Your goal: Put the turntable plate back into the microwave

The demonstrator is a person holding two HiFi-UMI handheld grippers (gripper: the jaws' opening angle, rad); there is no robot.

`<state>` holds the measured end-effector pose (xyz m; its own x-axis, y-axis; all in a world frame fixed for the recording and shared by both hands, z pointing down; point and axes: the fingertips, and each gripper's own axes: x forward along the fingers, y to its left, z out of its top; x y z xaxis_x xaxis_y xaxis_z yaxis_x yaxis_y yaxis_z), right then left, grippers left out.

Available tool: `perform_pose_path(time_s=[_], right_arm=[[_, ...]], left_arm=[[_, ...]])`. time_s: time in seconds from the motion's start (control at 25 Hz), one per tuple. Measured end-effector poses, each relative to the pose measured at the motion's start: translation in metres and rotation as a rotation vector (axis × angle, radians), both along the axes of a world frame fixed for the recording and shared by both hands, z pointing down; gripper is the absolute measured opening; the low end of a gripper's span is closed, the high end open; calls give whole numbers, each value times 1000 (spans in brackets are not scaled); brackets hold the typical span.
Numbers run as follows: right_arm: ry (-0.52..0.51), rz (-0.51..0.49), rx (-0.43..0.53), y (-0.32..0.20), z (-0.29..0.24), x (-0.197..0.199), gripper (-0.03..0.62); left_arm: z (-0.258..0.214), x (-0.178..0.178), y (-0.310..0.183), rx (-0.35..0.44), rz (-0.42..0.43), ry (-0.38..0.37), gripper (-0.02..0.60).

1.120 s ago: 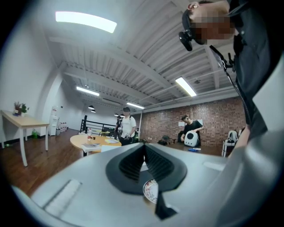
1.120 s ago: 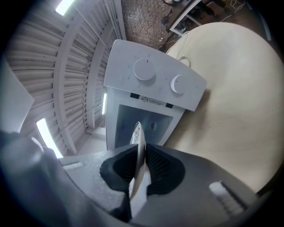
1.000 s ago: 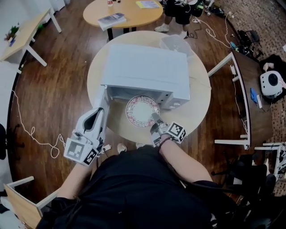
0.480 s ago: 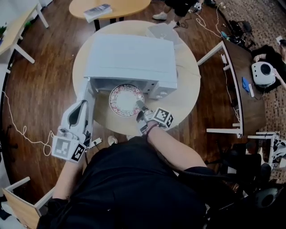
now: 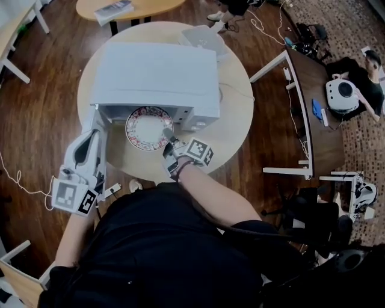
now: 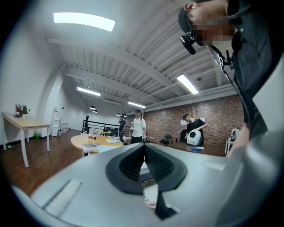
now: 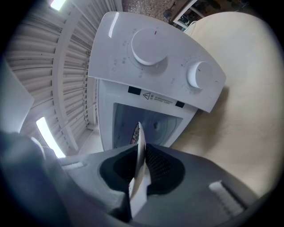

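Note:
The white microwave [image 5: 153, 75] stands on a round wooden table [image 5: 234, 120] with its door [image 5: 98, 123] swung open at the left. The turntable plate [image 5: 147, 127], white with a patterned rim, hangs level at the oven's mouth. My right gripper [image 5: 169, 140] is shut on its near edge. In the right gripper view the plate [image 7: 139, 142] shows edge-on between the jaws of that gripper [image 7: 141, 153], in front of the open cavity [image 7: 153, 123]. My left gripper [image 5: 91, 133] lies alongside the open door. Its jaws [image 6: 143, 148] meet, with nothing seen between them.
The microwave's two dials [image 7: 148, 46] are at the cavity's right. A clear container [image 5: 204, 37] stands behind the oven. A second round table [image 5: 120, 7] lies beyond, a white-framed desk [image 5: 301, 90] to the right. Cables trail over the wooden floor. People stand in the far room.
The head view has swung, so everything sits further left in the picture. The plate stays in the right gripper at the oven's mouth, a little further forward. The left gripper keeps beside the door.

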<state>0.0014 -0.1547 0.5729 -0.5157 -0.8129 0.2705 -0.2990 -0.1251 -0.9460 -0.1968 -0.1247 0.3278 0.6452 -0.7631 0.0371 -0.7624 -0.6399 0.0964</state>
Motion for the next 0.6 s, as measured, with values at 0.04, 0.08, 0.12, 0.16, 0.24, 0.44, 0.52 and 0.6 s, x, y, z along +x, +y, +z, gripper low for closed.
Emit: perform_pose_path(time_s=[0.04,0.08,0.12,0.16,0.24,0.44,0.52,0.6], right_arm=[[-1,2,-2,-2,1,2,26],[1,5,-7,-3,3,6,26],[3,9,-12,-5,5,11,26],[6,12,-16,-7,6,15,26],[7,11,-17,-14,7,17,26],[-12,11,-24,-25,7,12,26],[-23,18,-27,-30,7,11,26],[-22,18,-26,-33,9,11,26]], left_arm=[[0,3,-3,1,4,-2,5],[1,6,-6,1,8,-2,5],[3,10,-9,0,11,-2,5],[5,13,-13,1,12,-3,5],[7,13,-20,7,4,-11,5],[8,17,-29,8,12,-27,5],[10,21,-34,7,18,-34,5],[11,22,-38,5,22,-39,5]])
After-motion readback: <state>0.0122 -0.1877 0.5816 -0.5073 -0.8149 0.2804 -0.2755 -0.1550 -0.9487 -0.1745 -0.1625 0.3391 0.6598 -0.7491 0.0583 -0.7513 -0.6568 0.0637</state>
